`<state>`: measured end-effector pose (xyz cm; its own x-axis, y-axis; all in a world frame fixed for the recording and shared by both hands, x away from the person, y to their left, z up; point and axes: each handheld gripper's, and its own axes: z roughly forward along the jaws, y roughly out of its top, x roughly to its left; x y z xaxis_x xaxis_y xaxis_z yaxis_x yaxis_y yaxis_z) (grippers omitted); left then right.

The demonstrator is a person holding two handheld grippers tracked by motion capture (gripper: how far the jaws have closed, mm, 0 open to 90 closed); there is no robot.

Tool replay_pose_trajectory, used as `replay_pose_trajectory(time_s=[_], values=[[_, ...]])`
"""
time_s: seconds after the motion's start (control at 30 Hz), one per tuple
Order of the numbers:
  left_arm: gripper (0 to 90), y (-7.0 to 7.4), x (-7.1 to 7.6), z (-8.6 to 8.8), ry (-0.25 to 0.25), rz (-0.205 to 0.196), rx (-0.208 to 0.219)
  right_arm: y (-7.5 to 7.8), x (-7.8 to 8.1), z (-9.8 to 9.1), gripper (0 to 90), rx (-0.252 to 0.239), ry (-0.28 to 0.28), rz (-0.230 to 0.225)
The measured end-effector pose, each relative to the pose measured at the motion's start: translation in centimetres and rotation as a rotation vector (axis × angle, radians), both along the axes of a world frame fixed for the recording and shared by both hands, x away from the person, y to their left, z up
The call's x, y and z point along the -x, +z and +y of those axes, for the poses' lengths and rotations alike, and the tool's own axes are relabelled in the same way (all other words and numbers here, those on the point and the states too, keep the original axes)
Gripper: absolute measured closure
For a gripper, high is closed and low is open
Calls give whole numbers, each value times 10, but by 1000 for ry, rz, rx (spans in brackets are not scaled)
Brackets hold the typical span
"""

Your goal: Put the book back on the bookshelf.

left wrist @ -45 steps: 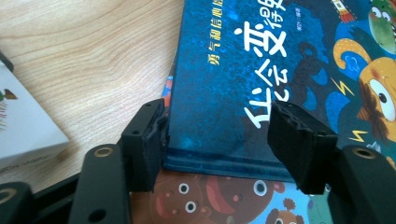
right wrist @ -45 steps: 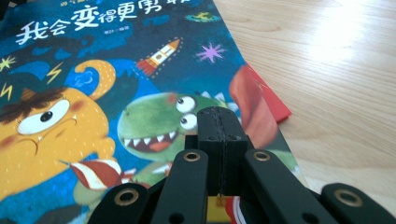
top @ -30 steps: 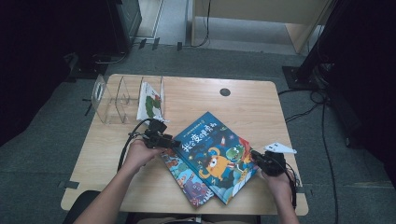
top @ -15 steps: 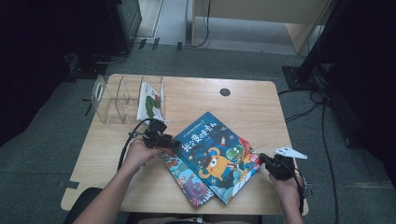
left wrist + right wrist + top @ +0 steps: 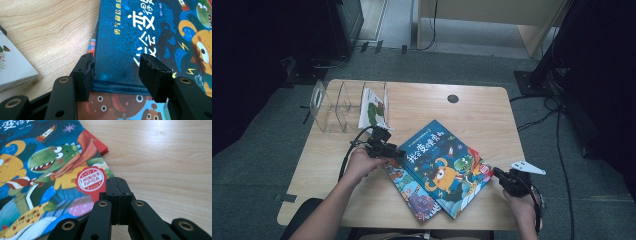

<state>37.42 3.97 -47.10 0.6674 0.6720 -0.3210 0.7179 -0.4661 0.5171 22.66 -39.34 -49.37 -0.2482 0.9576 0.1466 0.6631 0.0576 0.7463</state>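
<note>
Where the pale wood-grain worktop (image 5: 472,107) meets its near edge, the right gripper (image 5: 498,174) rests by the near right corner, its matte black jaws pressed flat together on nothing, tips just beside the glossy blue picture book (image 5: 444,165). That book lies askew across a second picture book (image 5: 412,192). The left gripper (image 5: 396,151) has its jaws partway apart astride the blue book's corner, left pad touching its edge. Farther off, near the far left corner, stands a clear acrylic rack (image 5: 332,105) with a white book (image 5: 373,109).
</note>
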Motion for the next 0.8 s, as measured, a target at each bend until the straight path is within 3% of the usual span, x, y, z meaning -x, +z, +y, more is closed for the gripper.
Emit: replay_pose_trajectory(time_s=[0.03, 0.07, 0.13, 0.8], values=[[463, 0, 0, 0, 0, 0, 0, 0, 0, 0, 900, 0, 0, 0], [462, 0, -1, 0, 3, 2, 4, -1, 3, -2, 900, 14, 1, 41], [462, 0, -1, -1, 3, 3, 4, -2, 5, -1, 900, 10, 9, 59], [454, 0, 6, 8, 28, 11, -2, -4, -10, 4, 900, -7, 7, 57]])
